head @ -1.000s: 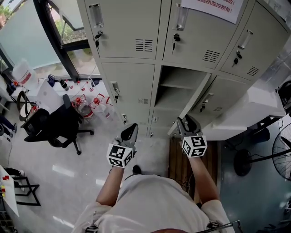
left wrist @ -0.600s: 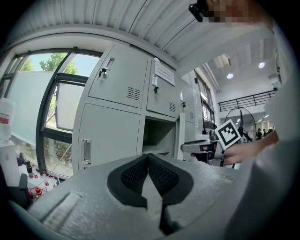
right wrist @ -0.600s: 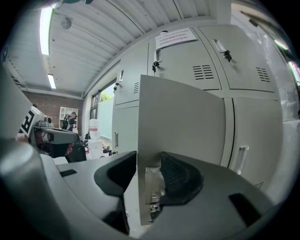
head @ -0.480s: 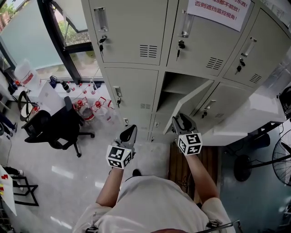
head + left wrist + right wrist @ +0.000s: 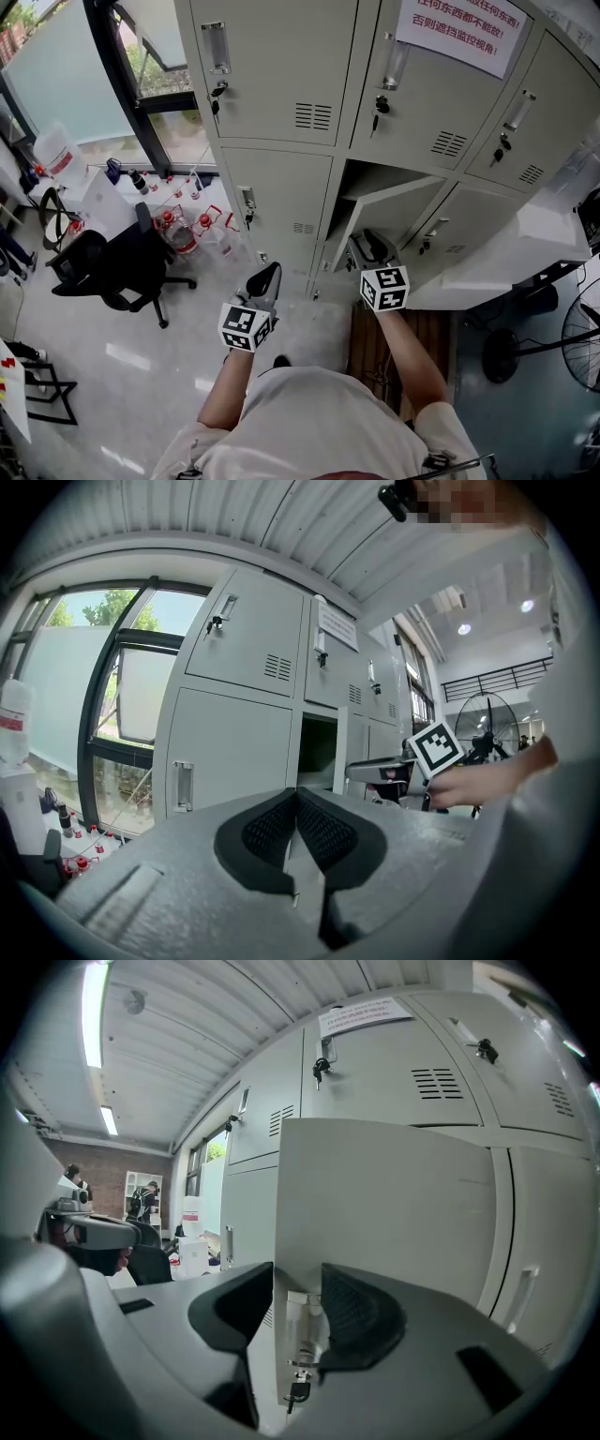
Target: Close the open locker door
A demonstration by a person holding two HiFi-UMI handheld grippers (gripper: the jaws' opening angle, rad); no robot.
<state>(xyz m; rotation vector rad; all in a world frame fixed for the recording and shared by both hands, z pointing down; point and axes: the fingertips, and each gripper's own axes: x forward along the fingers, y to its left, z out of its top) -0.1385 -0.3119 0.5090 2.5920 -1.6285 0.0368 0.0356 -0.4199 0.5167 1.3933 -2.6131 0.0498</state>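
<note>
While the right gripper [image 5: 298, 1290] pinches the half-open middle locker door [image 5: 377, 221] at its latch edge, a steady push along the hinge arc should seat it flush; left gripper [image 5: 296, 804] hangs closed, empty.

Bright daylight from the window [image 5: 141, 66] leaves glare patches on the glossy floor [image 5: 122, 352]. Both gripper views bulge toward dark edges; the locker door [image 5: 394, 1204] is evenly lit.
</note>
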